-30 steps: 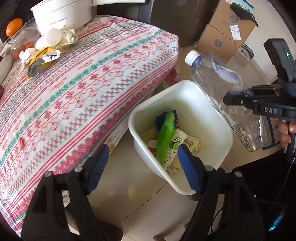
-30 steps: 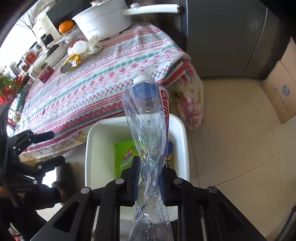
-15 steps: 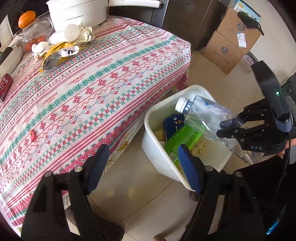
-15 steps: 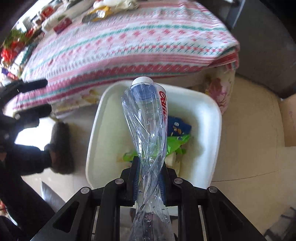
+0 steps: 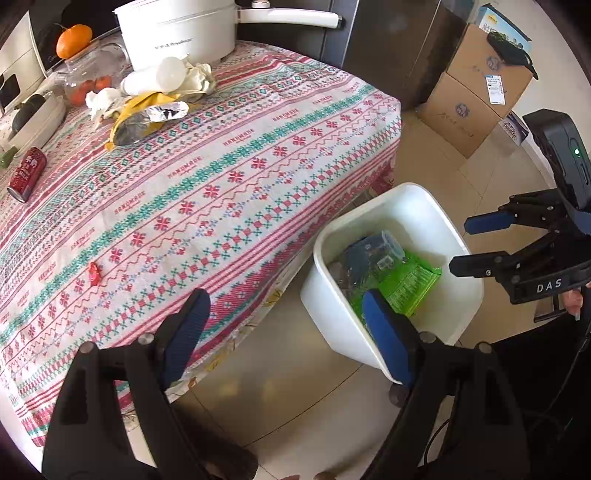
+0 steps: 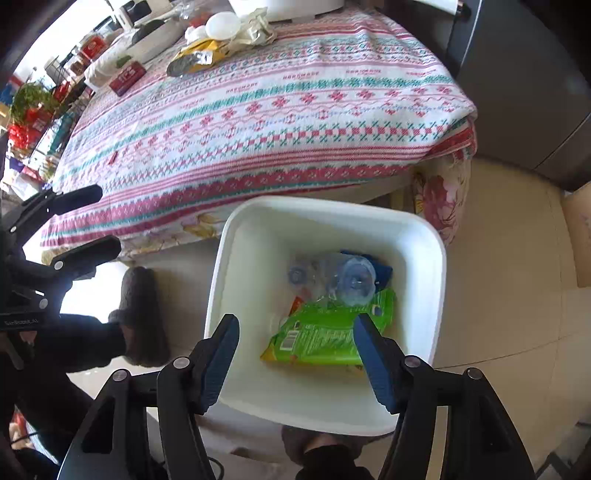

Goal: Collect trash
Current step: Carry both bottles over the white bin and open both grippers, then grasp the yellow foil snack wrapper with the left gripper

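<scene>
A white bin [image 6: 436, 266] stands on the floor beside the table; it also shows in the left wrist view [image 5: 436, 206]. Inside lie a clear plastic bottle [image 6: 332, 277] and a green packet [image 6: 325, 332]. My right gripper [image 6: 293, 350] is open and empty above the bin's near rim; it shows in the left wrist view [image 5: 461, 243] too. My left gripper [image 5: 284, 332] is open and empty near the table edge. On the table's far end lie a crumpled yellow wrapper with foil [image 5: 147, 114], tissues [image 5: 192, 77], a red can [image 5: 27, 173] and a small red wrapper [image 5: 94, 273].
A patterned cloth covers the table [image 5: 221, 177]. A white cooking pot [image 5: 177, 29], an orange [image 5: 74, 35] and a glass jar stand at the back. Cardboard boxes [image 5: 476, 96] stand on the floor at right. A slippered foot [image 6: 140, 314] is left of the bin.
My right gripper opened and let go of the plastic bottle, which dropped into the bin. The left gripper stayed open and shifted little.
</scene>
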